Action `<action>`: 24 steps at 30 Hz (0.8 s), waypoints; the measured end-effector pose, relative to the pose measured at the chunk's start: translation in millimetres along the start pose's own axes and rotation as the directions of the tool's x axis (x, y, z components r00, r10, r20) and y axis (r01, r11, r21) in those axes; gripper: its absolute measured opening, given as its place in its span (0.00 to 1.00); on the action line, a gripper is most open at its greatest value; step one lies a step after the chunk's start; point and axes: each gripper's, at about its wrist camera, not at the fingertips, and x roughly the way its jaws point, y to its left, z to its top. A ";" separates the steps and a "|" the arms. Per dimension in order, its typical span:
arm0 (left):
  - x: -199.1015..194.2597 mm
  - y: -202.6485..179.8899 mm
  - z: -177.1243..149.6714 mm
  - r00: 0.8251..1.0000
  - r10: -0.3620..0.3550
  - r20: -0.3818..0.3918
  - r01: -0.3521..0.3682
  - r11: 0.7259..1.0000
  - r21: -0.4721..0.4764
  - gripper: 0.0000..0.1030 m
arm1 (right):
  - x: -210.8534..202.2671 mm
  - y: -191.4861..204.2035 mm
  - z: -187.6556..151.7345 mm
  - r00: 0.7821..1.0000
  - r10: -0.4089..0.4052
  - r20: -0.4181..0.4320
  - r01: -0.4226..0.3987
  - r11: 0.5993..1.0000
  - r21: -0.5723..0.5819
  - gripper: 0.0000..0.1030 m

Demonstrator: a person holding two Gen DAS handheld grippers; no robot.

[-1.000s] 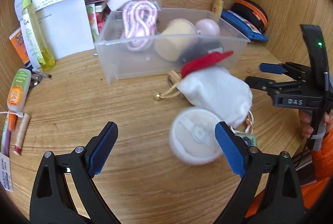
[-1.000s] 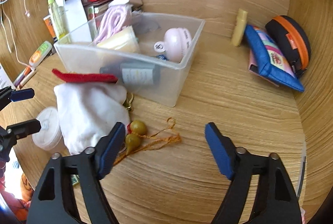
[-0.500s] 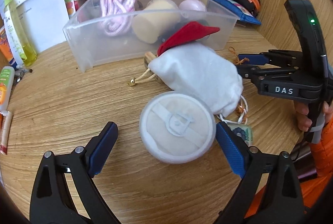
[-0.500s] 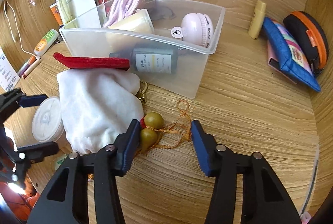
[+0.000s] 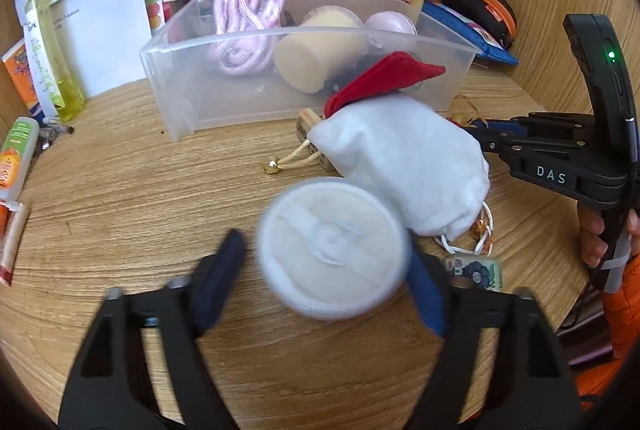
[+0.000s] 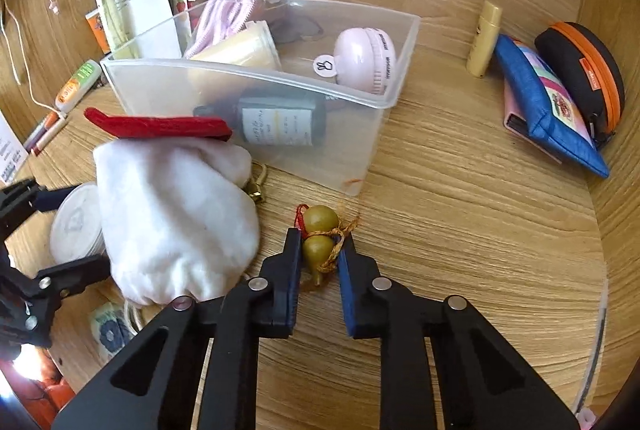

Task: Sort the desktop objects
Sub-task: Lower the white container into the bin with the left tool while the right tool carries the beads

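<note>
A round white puff case (image 5: pixel 334 250) lies on the wooden desk between the fingers of my left gripper (image 5: pixel 326 282); the right pad touches its rim, the left pad stands just off it, blurred. It also shows in the right wrist view (image 6: pixel 78 222). My right gripper (image 6: pixel 320 250) is shut on a small olive gourd charm (image 6: pixel 318 234) with orange cord, resting on the desk. A white pouch with a red flap (image 6: pixel 176 214) lies between the two grippers, in front of the clear plastic bin (image 6: pixel 384 102).
The bin holds a pink cord bundle (image 5: pixel 244 18), a cream roll, a pink round case (image 6: pixel 366 62) and a dark bottle (image 6: pixel 276 122). Pouches (image 6: pixel 552 98) lie at right; bottles, tubes and papers (image 5: pixel 44 50) at left. A floral tag (image 5: pixel 476 272) lies by the pouch.
My left gripper has closed in around the puff case. My right gripper has shut on the gourd charm.
</note>
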 end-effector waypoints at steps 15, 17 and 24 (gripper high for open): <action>-23.7 42.0 7.2 0.994 0.079 0.073 -0.067 0.987 -0.145 0.63 | -46.5 -18.1 24.9 0.987 -0.046 0.155 0.034 0.996 0.077 0.15; -30.1 45.9 12.8 0.992 0.081 0.101 -0.064 0.985 -0.161 0.63 | -53.4 -20.8 31.2 0.982 -0.062 0.178 0.049 0.996 0.077 0.15; -44.9 55.5 33.5 0.979 0.096 0.180 -0.064 0.982 -0.176 0.63 | -71.3 -28.2 55.6 0.961 -0.099 0.257 0.085 0.994 0.065 0.15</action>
